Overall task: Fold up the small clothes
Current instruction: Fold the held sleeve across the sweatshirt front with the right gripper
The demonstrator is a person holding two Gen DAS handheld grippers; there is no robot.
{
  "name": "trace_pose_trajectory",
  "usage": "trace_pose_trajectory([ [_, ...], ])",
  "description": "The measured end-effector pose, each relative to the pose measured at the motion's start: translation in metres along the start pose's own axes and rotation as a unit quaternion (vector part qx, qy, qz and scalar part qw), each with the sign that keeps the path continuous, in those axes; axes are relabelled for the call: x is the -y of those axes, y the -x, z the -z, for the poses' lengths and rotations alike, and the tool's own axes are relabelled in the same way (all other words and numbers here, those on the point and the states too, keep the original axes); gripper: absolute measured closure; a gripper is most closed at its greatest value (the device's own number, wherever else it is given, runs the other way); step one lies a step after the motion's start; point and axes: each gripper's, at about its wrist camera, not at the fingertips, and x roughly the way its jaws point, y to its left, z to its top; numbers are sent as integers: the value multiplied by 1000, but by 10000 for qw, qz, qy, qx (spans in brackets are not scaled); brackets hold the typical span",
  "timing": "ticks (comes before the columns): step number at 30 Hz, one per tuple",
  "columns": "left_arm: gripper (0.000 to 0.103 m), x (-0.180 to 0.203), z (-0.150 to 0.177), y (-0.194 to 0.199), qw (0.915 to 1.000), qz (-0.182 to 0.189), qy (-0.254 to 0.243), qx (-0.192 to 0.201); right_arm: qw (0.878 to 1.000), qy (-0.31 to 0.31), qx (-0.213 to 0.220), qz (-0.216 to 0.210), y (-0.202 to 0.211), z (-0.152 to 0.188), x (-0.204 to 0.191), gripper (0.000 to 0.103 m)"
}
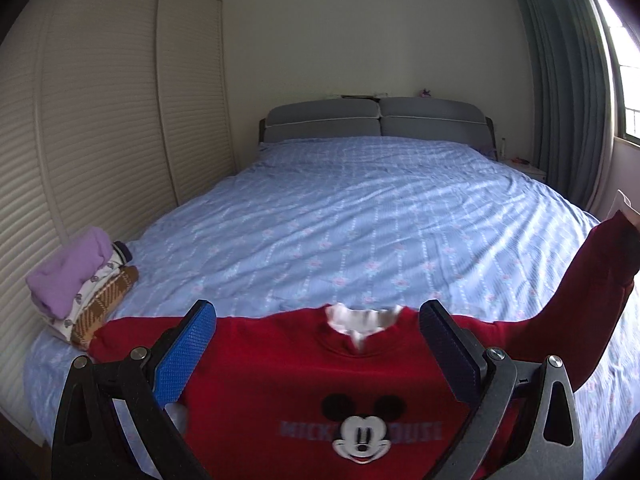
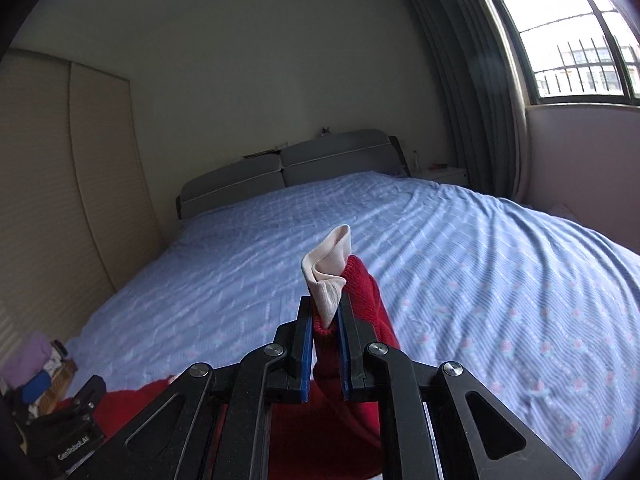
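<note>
A red Mickey Mouse sweater [image 1: 320,364] with a white collar lies face up at the near edge of the bed. My left gripper [image 1: 316,320] is open above its chest, jaws apart on either side of the collar. The sweater's right sleeve [image 1: 600,276] is lifted up to the right. My right gripper [image 2: 325,316] is shut on that sleeve's end [image 2: 360,292], where a white inner cuff [image 2: 330,276] sticks out beyond the fingertips. The left gripper's body [image 2: 68,432] shows at the lower left of the right wrist view.
The bed [image 1: 360,216] has a blue patterned cover. A stack of folded clothes [image 1: 80,288], purple on top, sits at its near left corner. A louvred wardrobe [image 1: 100,120] stands left, the grey headboard [image 1: 376,120] far, curtains and a window [image 2: 560,32] right.
</note>
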Motion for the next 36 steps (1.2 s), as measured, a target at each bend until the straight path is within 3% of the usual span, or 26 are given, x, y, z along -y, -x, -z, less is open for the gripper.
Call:
trace_pose_trajectory([
  [7,0,-114,6,-12,9976,-605,317,-114,9934,993,-136,-562,-13,29,-140,91],
  [11,0,-162,20,-24,9948,-869,443,-294,9825,1668,-551,-612,-44,74,-207,91],
  [16,0,-199,40,-36,9920,-1046,482,-522,9634,2384,-1129,-478,-75,136,-255,91],
  [24,0,-209,62,-51,9910,-1027,422,-742,9455,2678,-1770,-548,-88,188,-270,89],
  [27,0,-203,66,-55,9917,-971,350,-772,9436,2624,-1864,-780,-88,190,-271,79],
  [28,0,-200,66,-54,9919,-954,331,-775,9433,2604,-1866,-866,-86,190,-272,72],
  [32,0,-188,67,-53,9933,-832,258,-758,9499,2406,-1643,-1133,-64,177,-263,49],
  [36,0,-165,64,-53,9966,-374,186,-705,9663,1874,-1339,-1148,-35,155,-224,41],
])
